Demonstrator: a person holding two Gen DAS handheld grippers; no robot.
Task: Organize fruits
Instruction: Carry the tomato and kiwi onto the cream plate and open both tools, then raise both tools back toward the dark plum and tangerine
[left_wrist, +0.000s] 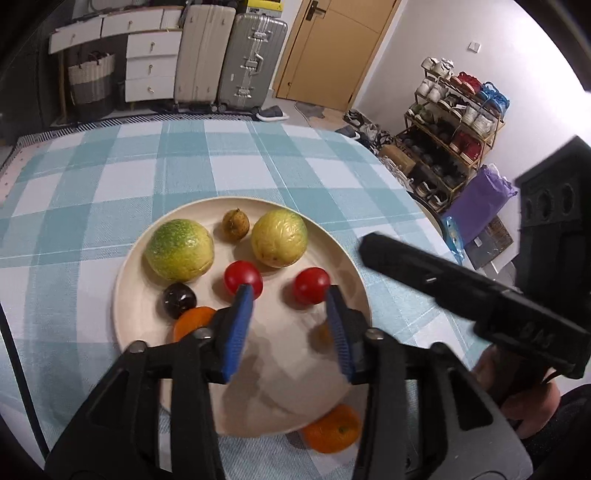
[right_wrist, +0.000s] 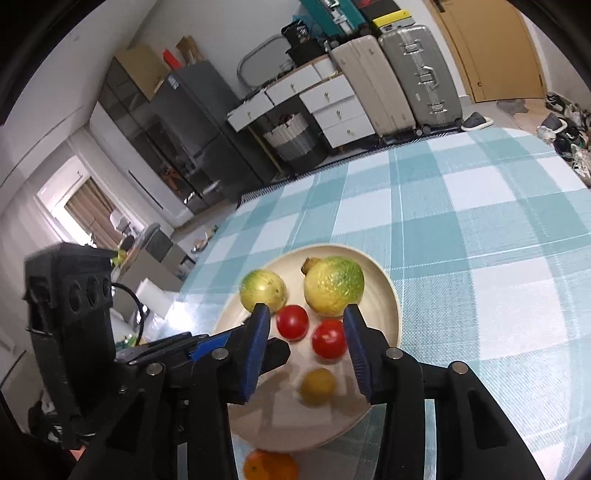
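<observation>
A cream plate (left_wrist: 140, 273) (right_wrist: 388, 295) on the checked tablecloth holds two yellow-green round fruits (left_wrist: 179, 249) (left_wrist: 279, 237), a small brown fruit (left_wrist: 235, 225), two red tomatoes (left_wrist: 242, 277) (left_wrist: 311, 285), a dark plum (left_wrist: 179, 300), an orange fruit (left_wrist: 192, 325) and a small blurred yellow fruit (right_wrist: 317, 386). Another orange (left_wrist: 332, 428) (right_wrist: 271, 465) lies on the cloth just off the plate's near edge. My left gripper (left_wrist: 290, 295) is open and empty above the plate. My right gripper (right_wrist: 304, 319) is open and empty above the plate; its body shows in the left wrist view (left_wrist: 461, 288).
The table's right edge (left_wrist: 417, 195) drops to a floor with a shoe rack (left_wrist: 454, 122). Suitcases (left_wrist: 229, 55), white drawers (left_wrist: 147, 62) and a door (left_wrist: 332, 48) stand beyond the far edge. A dark fridge (right_wrist: 192, 122) stands left in the right wrist view.
</observation>
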